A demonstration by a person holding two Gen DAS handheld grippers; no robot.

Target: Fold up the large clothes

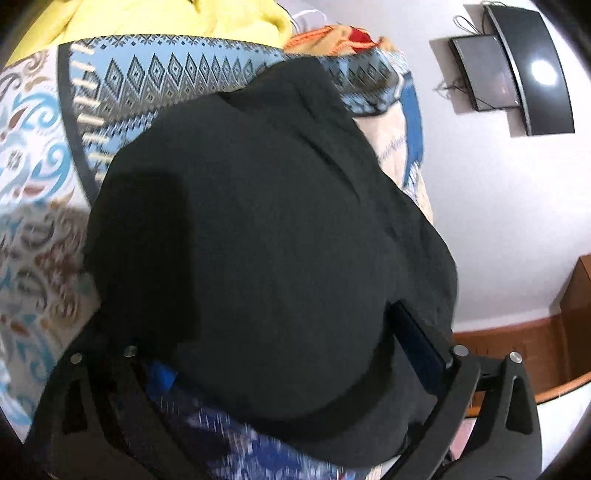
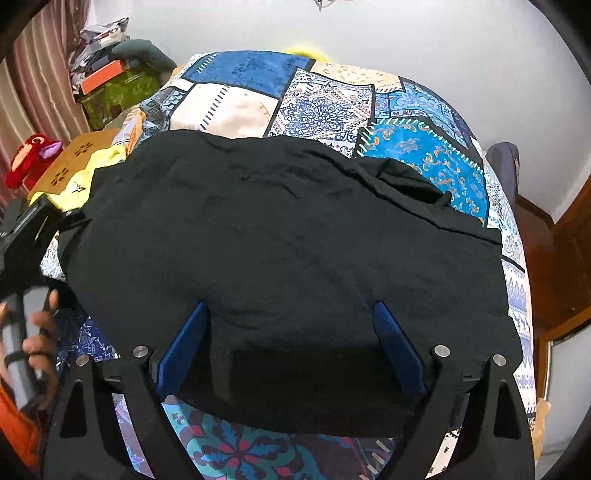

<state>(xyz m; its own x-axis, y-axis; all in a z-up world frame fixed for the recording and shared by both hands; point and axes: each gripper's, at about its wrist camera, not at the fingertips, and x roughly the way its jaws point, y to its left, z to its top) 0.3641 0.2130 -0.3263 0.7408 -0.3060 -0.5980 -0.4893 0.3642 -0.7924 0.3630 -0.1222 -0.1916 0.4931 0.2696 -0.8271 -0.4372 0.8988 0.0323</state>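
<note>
A large black garment lies spread on a patchwork bedspread. In the right wrist view my right gripper is open, its blue fingers wide apart over the garment's near edge. The left gripper shows at the garment's left side, held by a hand. In the left wrist view the black garment fills the middle. My left gripper is open, its blue fingers wide apart; the left finger is mostly hidden by cloth.
A yellow cloth and orange fabric lie at the bed's far end. A red plush toy and a cluttered green box stand left of the bed. A wall-mounted screen and wooden furniture are nearby.
</note>
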